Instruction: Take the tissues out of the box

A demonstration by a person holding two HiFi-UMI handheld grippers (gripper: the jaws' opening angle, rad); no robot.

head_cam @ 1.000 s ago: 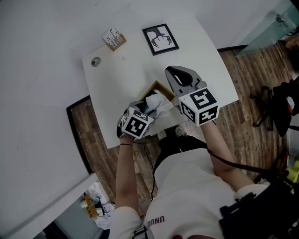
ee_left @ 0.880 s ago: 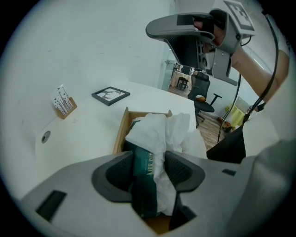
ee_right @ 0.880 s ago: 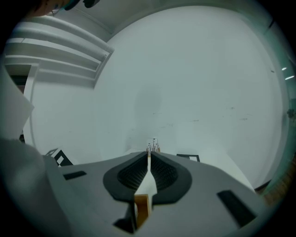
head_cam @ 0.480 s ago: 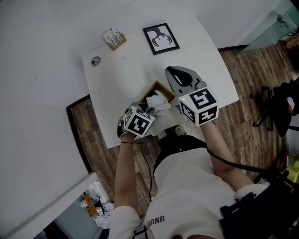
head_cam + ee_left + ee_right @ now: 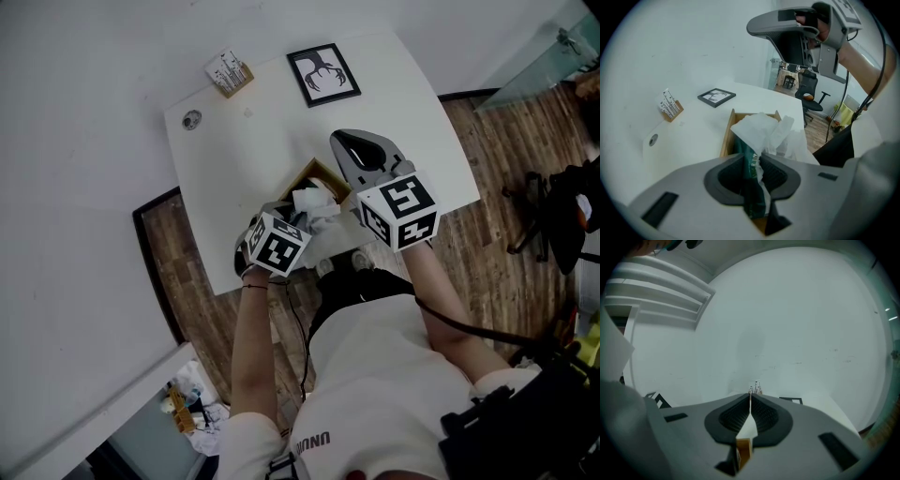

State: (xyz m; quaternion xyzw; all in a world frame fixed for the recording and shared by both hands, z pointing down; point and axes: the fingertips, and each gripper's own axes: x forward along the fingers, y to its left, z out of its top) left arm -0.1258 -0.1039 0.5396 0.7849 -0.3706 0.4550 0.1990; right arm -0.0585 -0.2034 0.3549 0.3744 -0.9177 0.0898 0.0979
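An open wooden tissue box [image 5: 315, 172] [image 5: 726, 136] stands on the white table [image 5: 244, 169]. Crumpled white tissues [image 5: 313, 201] [image 5: 761, 129] stick out of it, above a green tissue pack [image 5: 748, 152]. My left gripper [image 5: 298, 219] [image 5: 757, 161] points steeply down into the box. Its jaws have just been closing, and the pads now press on the green pack and the tissue. My right gripper [image 5: 341, 142] [image 5: 750, 401] hovers just right of the box, shut and holding nothing.
At the table's far side lie a framed black-and-white picture [image 5: 322, 75] [image 5: 716, 96], a small wooden card holder [image 5: 228, 75] [image 5: 670, 107] and a round cable hole [image 5: 191, 122] [image 5: 653, 138]. An office chair [image 5: 539, 202] stands on the wooden floor to the right.
The left gripper's jaws have closed in on the tissue pack, and the bunch of tissues looks drawn together. The right gripper has not moved.
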